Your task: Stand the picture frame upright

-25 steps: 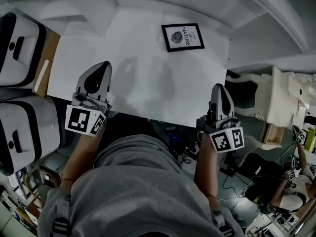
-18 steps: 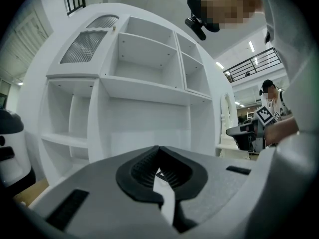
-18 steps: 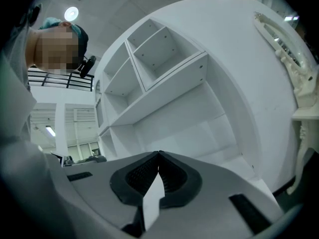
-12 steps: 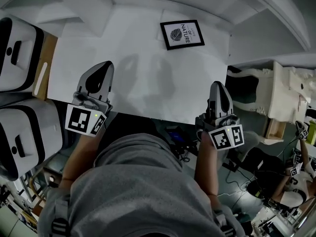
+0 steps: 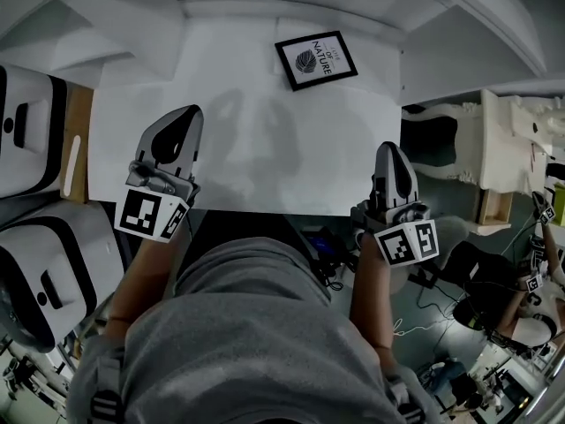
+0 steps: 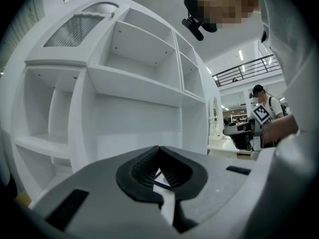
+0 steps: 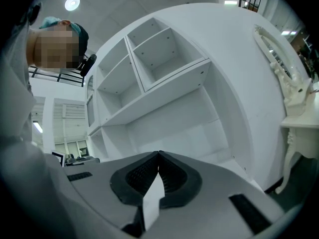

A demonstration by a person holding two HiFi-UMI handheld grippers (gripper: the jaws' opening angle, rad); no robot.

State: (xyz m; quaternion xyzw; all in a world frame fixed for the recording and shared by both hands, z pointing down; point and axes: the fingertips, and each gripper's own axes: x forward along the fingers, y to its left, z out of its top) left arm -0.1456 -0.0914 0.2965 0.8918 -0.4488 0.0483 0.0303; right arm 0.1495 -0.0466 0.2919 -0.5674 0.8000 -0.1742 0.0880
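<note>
The picture frame lies flat at the surface's far side. Nearer, the left tongs and right tongs are closed and empty.

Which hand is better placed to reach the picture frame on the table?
Probably the right gripper: the picture frame lies flat toward the right side of the table, nearer it than the left gripper. Both jaws are shut.

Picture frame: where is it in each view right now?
Head view: picture frame lies flat near the table's far edge, right of centre.
Left gripper view: maybe a dark sliver past the shut jaws; unsure.
Right gripper view: not in it.
Shared landmark: white shelf unit.
</note>
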